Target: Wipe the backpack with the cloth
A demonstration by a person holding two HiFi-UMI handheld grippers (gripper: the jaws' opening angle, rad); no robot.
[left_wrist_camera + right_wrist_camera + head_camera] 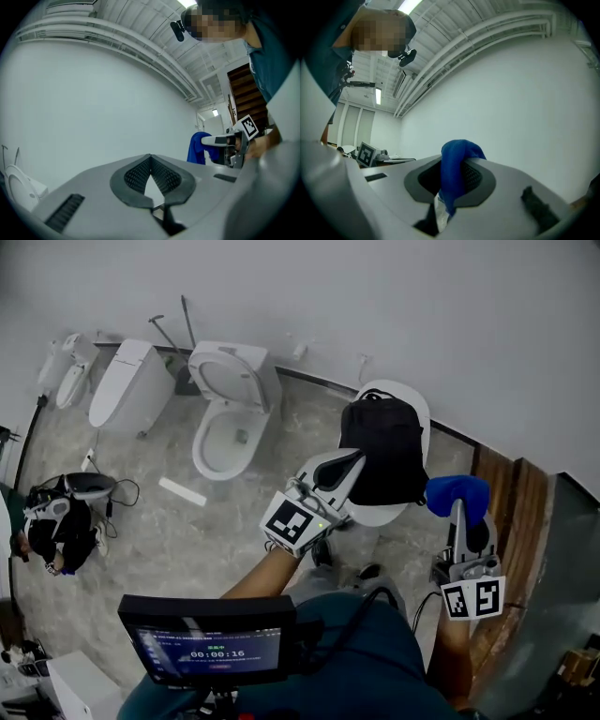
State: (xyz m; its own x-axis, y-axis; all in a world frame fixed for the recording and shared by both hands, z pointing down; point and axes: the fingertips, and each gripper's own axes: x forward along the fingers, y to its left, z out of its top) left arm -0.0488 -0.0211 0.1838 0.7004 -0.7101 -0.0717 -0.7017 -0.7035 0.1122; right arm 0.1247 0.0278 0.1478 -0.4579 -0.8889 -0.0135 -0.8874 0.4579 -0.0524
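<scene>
Backpack (382,460) awaits wiping, we judge: right hand-held gripper (458,512) clamps the blue cloth (456,491) beside it; left hand-held gripper (347,467) is closed, empty.

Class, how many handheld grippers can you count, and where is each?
2. The left gripper, shut and empty, is at centre by the backpack; the right gripper, at right, grips the cloth. None seems hidden.

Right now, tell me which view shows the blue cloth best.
Right gripper view: the blue cloth sits close, pinched between the jaws. Head view shows it small, bunched on the right gripper. Left gripper view shows it far off.
</scene>
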